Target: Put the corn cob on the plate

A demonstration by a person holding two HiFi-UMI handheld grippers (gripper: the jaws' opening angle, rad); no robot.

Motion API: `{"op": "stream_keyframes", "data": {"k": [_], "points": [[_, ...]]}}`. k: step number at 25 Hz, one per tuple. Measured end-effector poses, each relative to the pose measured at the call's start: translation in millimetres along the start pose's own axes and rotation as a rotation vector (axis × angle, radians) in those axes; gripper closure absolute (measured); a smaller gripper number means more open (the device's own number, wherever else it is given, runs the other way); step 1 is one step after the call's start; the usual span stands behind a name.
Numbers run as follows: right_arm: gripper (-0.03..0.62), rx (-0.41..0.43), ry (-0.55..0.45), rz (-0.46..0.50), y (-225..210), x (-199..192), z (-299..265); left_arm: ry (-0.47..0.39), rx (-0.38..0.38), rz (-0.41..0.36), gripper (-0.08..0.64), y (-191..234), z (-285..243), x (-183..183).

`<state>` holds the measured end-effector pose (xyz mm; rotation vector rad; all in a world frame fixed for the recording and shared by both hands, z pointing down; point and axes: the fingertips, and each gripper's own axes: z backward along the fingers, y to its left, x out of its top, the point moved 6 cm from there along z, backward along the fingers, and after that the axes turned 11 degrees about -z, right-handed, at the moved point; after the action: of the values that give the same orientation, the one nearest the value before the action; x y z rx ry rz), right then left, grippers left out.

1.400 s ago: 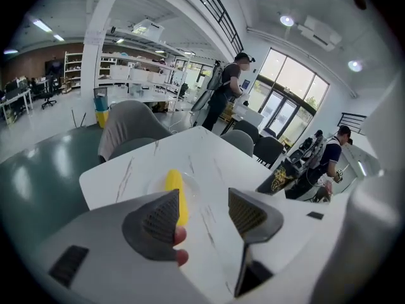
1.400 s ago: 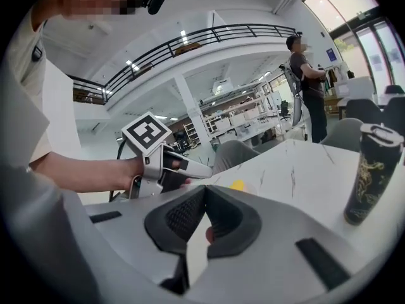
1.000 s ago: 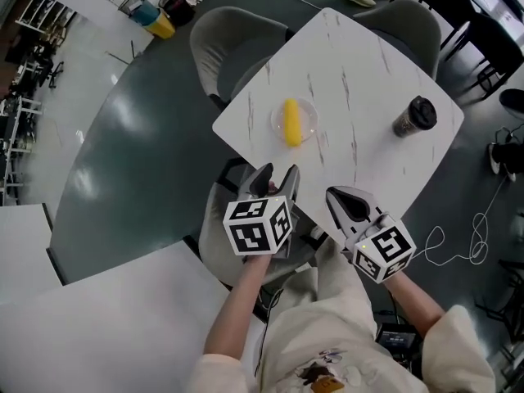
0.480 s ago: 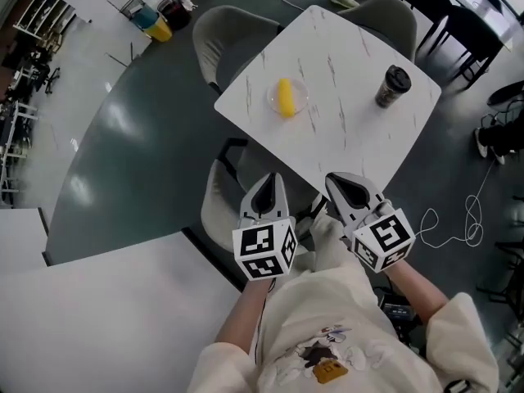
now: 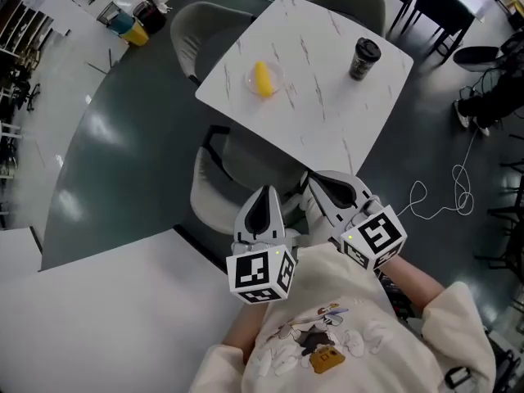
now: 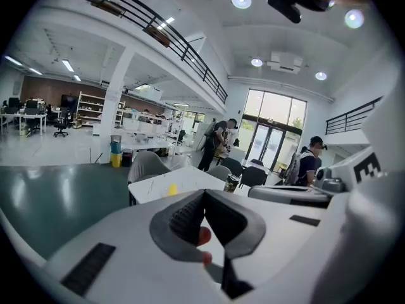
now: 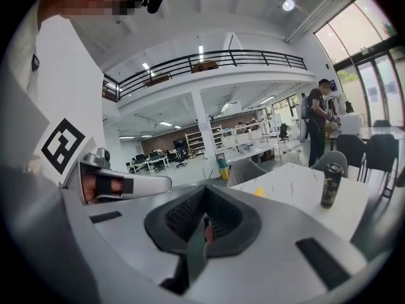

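The yellow corn cob lies on a clear plate on the white marble table. It shows small and far off in the left gripper view as corn cob and in the right gripper view as corn cob. My left gripper is shut and empty, held close to my chest, well short of the table. Beside it, my right gripper is also shut with nothing in it. Both point toward the table from a distance.
A dark lidded cup stands at the table's far right. Grey chairs ring the table, one between me and it. A white cable lies on the floor. A white tabletop sits at lower left. People stand beyond.
Both grippers have drawn back from the table and risen toward my chest. The left gripper's jaws have closed. The corn cob stays on the plate.
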<state>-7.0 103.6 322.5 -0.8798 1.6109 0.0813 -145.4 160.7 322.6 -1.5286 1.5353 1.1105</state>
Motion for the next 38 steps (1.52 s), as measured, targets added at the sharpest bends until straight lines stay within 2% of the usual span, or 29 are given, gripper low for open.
{"op": "stream_keyframes", "data": {"k": [3,7,12,16,21,26,33,38], "points": [[0.588,-0.009,0.001,-0.006,14.1,6.9,9.7,0.003,-0.016,-0.026,0.552,-0.2,16.5,0.7],[0.588,-0.025,0.002,-0.029,27.6,18.5,21.7,-0.003,-0.018,0.001,0.552,6.8,34.4,3.1],[0.588,-0.008,-0.007,-0.037,56.1,14.5,32.2,-0.019,-0.062,0.048,0.552,-0.1,39.0,1.6],[0.587,-0.076,0.012,0.020,62.6,9.0,27.5,-0.025,-0.077,-0.002,0.552,-9.5,36.2,7.1],[0.588,-0.130,-0.054,-0.018,60.5,15.6,32.7,-0.016,-0.106,-0.037,0.552,-14.1,36.8,12.2],[0.588,-0.121,-0.029,-0.001,60.8,8.4,42.1,0.013,-0.156,0.003,0.552,-28.3,31.3,1.9],[0.588,-0.114,-0.011,-0.013,64.2,-0.7,49.9,0.033,-0.167,0.013,0.552,-35.3,38.0,-5.8],[0.587,-0.097,-0.007,-0.024,65.9,-6.2,49.0,0.056,-0.166,0.047,0.552,-34.2,39.8,-12.3]]}}
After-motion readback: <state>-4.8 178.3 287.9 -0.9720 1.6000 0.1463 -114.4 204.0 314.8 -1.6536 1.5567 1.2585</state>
